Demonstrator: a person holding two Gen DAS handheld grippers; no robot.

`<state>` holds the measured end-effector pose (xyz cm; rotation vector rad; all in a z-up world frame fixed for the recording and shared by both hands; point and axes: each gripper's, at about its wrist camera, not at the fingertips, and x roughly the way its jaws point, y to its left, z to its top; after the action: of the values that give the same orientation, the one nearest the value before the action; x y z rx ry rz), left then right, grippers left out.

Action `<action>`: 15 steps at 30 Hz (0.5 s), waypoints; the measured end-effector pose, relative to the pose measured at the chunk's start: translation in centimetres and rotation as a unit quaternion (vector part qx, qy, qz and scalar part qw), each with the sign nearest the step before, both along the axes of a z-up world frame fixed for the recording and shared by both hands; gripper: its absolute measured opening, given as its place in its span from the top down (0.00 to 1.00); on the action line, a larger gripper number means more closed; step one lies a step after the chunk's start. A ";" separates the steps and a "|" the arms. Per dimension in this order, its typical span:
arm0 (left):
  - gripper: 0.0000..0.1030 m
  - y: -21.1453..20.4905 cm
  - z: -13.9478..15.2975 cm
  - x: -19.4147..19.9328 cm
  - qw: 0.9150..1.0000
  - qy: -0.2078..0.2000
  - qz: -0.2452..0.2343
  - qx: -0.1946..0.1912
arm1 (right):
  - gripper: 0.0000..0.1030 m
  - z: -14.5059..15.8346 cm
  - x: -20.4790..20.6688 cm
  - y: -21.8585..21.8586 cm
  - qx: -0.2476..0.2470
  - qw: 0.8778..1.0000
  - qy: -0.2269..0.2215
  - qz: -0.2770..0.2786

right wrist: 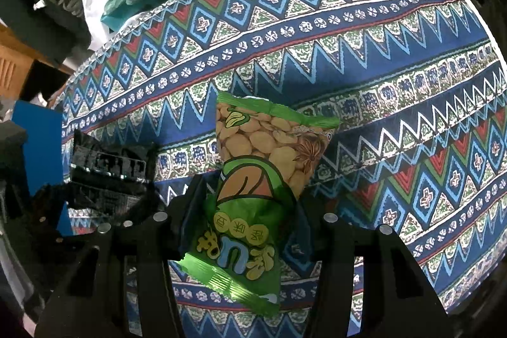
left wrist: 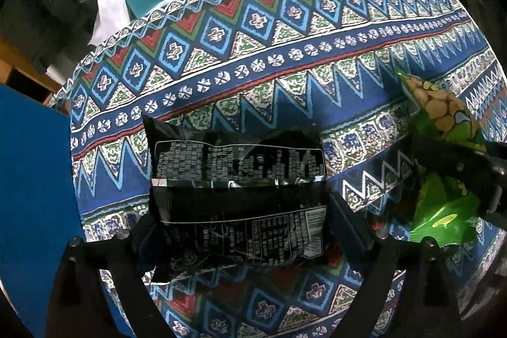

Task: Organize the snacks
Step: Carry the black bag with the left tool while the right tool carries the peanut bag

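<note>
A black snack packet [left wrist: 237, 195] is seen lying on the patterned tablecloth [left wrist: 285, 53], between the widely parted jaws of the left gripper [left wrist: 244, 230]; whether the pads touch it cannot be told. Just beside it, a green snack packet [right wrist: 253, 179] printed with beans is clamped at its middle by the right gripper [right wrist: 247, 211] and held tilted above the cloth. A blue panel [left wrist: 31, 179] is seen at the table's left edge.
</note>
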<state>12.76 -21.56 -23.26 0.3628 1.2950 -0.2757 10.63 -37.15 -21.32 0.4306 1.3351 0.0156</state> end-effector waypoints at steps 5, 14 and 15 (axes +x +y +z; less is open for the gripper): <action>0.18 0.1 0.3 -0.3 1.000 -0.011 0.005 -0.009 | 0.50 0.2 0.0 0.0 0.001 1.000 -0.001 0.001; 0.26 2.2 1.7 -0.3 0.998 -0.017 0.043 -0.036 | 0.50 1.5 -0.5 0.7 -0.012 1.000 -0.014 0.016; 0.26 2.6 1.8 0.0 0.998 -0.019 0.044 -0.037 | 0.50 1.7 -0.5 0.8 -0.015 1.000 -0.017 0.019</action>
<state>12.77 -18.96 -21.42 0.2464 1.2563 -0.2417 10.09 -36.37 -19.60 0.3783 1.3090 0.0342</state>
